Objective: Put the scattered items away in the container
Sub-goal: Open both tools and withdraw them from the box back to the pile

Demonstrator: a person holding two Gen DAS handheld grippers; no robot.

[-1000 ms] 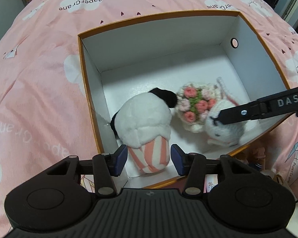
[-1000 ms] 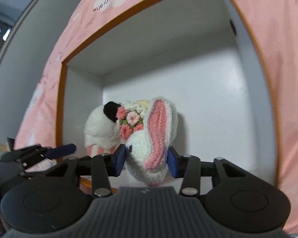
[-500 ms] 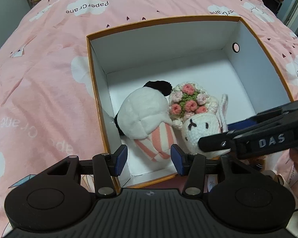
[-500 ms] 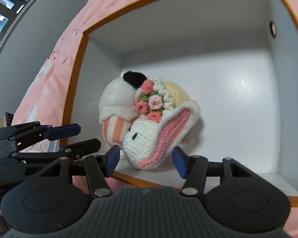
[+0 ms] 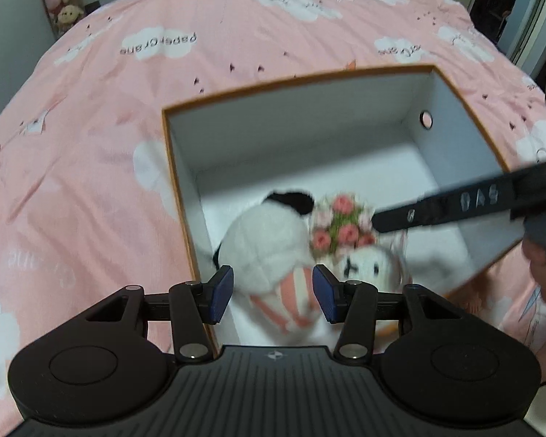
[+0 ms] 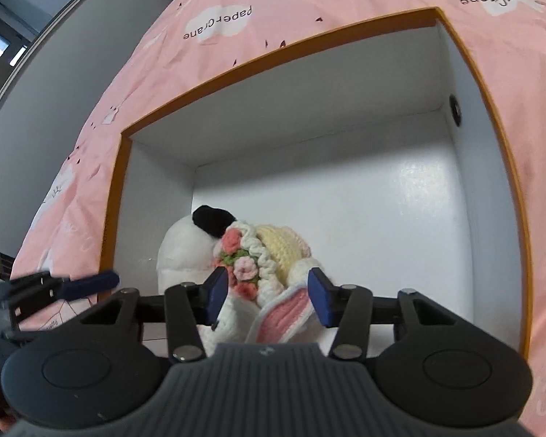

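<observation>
The crocheted white bunny w/ pink-lined ears and a flower crown [image 6: 269, 291] is seen lying inside the white cardboard box w/ orange rim [image 6: 295, 116], at approx. 6 o'clock on the box floor, touching the near wall. It is pressed against the white plush toy w/ black ear and pink-striped base [image 5: 269, 244], which sits at its 9 o'clock in the left wrist view. Both toys are thus judged as stowed. No other loose items can be made out on the pink cloud-print bedspread [image 5: 91, 167] in either view, so the task is judged nearly or fully done; the parts of the bed outside the frames can't be checked.

The right gripper [image 6: 267, 296] is held w/ fingers apart. The bunny sits in the gap, but no squeeze is evident, so it is taken as let go. The left gripper [image 5: 273, 298] is held w/ fingers part-open and nothing gripped, above the box's near-left corner.

Vs. one sec. ago: the bunny was then pinched upright between the right fingers; those fingers have since been opening, then closing a bit, and the bunny is now slumped on the floor. The right gripper has been drawn back slightly. The left fingers' gap is unchanged.
</observation>
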